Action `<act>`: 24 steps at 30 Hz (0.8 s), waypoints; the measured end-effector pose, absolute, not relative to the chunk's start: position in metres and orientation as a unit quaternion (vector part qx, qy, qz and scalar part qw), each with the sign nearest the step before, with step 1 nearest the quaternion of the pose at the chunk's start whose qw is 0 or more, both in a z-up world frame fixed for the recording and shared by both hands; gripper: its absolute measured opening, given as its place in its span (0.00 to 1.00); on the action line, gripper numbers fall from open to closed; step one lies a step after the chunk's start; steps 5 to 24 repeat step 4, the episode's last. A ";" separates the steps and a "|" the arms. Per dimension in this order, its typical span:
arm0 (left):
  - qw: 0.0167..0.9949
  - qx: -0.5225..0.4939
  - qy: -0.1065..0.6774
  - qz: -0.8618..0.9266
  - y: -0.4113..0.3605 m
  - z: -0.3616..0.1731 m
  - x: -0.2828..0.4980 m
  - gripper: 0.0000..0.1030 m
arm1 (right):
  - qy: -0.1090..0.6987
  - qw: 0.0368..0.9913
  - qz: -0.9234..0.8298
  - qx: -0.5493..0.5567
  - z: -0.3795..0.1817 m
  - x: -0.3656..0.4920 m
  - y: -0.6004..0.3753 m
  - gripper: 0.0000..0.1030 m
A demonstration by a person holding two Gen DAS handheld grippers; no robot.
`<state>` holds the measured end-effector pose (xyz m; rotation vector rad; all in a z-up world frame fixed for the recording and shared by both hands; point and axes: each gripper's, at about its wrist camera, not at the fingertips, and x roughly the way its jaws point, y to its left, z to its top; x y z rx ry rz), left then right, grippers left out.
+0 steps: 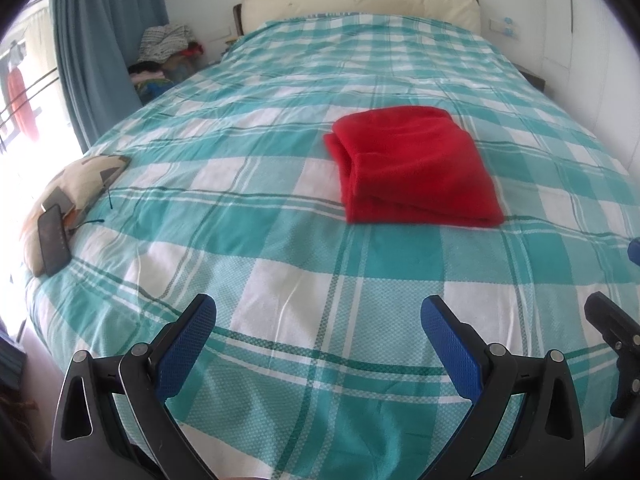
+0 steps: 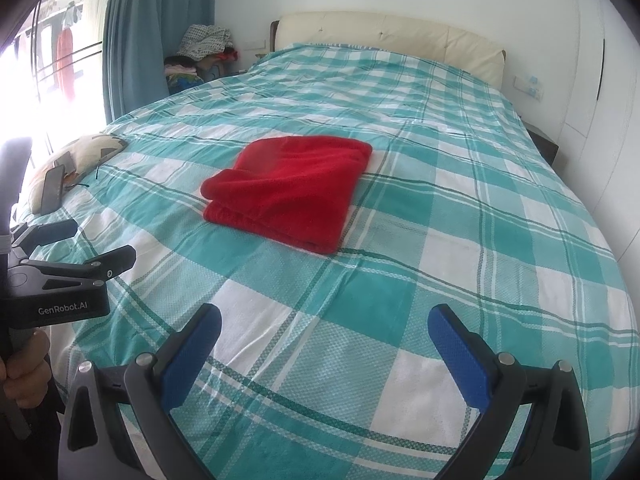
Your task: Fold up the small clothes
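Blue-padded fingers of the left claw [image 1: 318, 316] are standing wide apart at the bottom of the left wrist view, holding nothing and hovering over the near part of the bed [image 1: 280, 280]. Likewise the right claw [image 2: 324, 326] is gaping wide in its own view, empty, above the teal-and-white checked bedspread [image 2: 460, 208]. A red garment [image 1: 414, 166] is lying folded into a rough rectangle on the bedspread, near the middle of the bed and well apart from both claws; in the right wrist view the same red garment [image 2: 290, 190] is showing stacked layers along its near-left edge. Which kind of clothing it is cannot be told from the folded shape. At the left edge of the bed a patterned cushion [image 1: 76, 184] is resting, with a dark phone [image 1: 54, 240] lying on it. Beyond the far left corner of the bed a pile of clothes [image 1: 168, 52] is sitting beside a blue curtain [image 1: 104, 40]. A cream headboard [image 1: 360, 4] is running along the far end of the bed. In the right wrist view the left claw body [image 2: 60, 284] is showing at the left edge, gripped by a hand [image 2: 24, 368].
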<state>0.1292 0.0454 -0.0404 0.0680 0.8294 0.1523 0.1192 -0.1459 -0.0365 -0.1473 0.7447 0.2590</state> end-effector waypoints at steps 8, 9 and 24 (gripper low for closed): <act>0.914 0.043 0.397 0.069 0.041 -0.039 0.128 1.00 | 0.362 0.921 0.127 -0.071 -0.037 0.119 -0.146 0.99; 0.914 0.043 0.397 0.069 0.041 -0.039 0.128 1.00 | 0.362 0.921 0.127 -0.071 -0.037 0.119 -0.146 0.99; 0.914 0.043 0.397 0.069 0.041 -0.039 0.128 1.00 | 0.362 0.921 0.127 -0.071 -0.037 0.119 -0.146 0.99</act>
